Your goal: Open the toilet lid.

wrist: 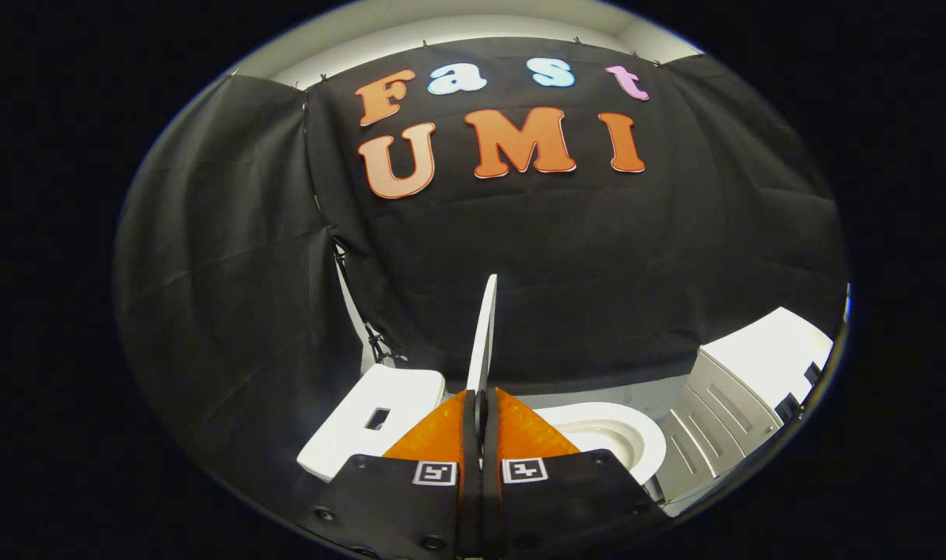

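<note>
Gripper (481, 411) is clamped on the toilet lid (485, 334), both fingers pinching its thin edge, no gap between them. The lid is seen edge-on, raised near vertical, running from the fingertips toward 12 o'clock.

My read: the lift is mostly done and what's left is tipping the lid past vertical to rest against the cistern (372, 420), which sits at 10 o'clock of the fingers. To do it well, follow the hinge arc rather than pushing straight, keep the pinch square so the edge doesn't twist out, and let go only once the lid leans back on its own. Release too early and it could slam down.

Open bowl and seat (609, 435) at 3 o'clock, just beside the fingers. White ribbed cabinet or appliance (741, 389) further out at 2–3 o'clock, well clear of the swing. Nothing visible blocks the lid's path.
</note>
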